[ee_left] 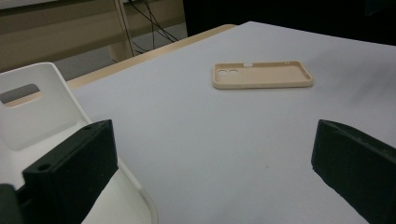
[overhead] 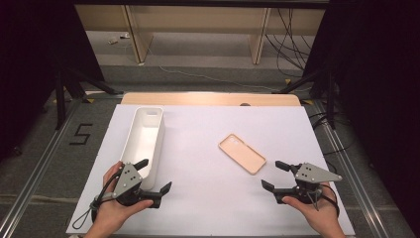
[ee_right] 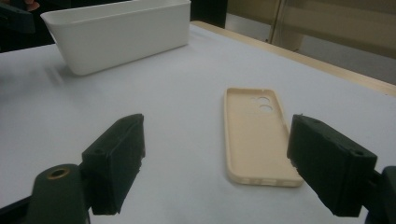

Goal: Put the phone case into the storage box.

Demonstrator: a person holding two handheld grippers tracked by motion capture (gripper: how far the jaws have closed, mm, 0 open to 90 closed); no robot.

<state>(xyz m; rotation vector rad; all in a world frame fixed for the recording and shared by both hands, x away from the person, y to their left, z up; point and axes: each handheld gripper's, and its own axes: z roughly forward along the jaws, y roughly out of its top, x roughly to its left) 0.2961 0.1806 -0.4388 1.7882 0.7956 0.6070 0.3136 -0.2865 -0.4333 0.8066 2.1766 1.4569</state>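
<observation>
Ahead of right jaws, phone case [ee_right: 258, 135]

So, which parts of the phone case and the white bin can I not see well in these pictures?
- Phone case: it lies hollow side up, so its back is hidden in the high view and both gripper views.
- White bin: in the left gripper view the left gripper's jaw and the picture edges cut it off; in the right gripper view its wall hides the inside.
</observation>
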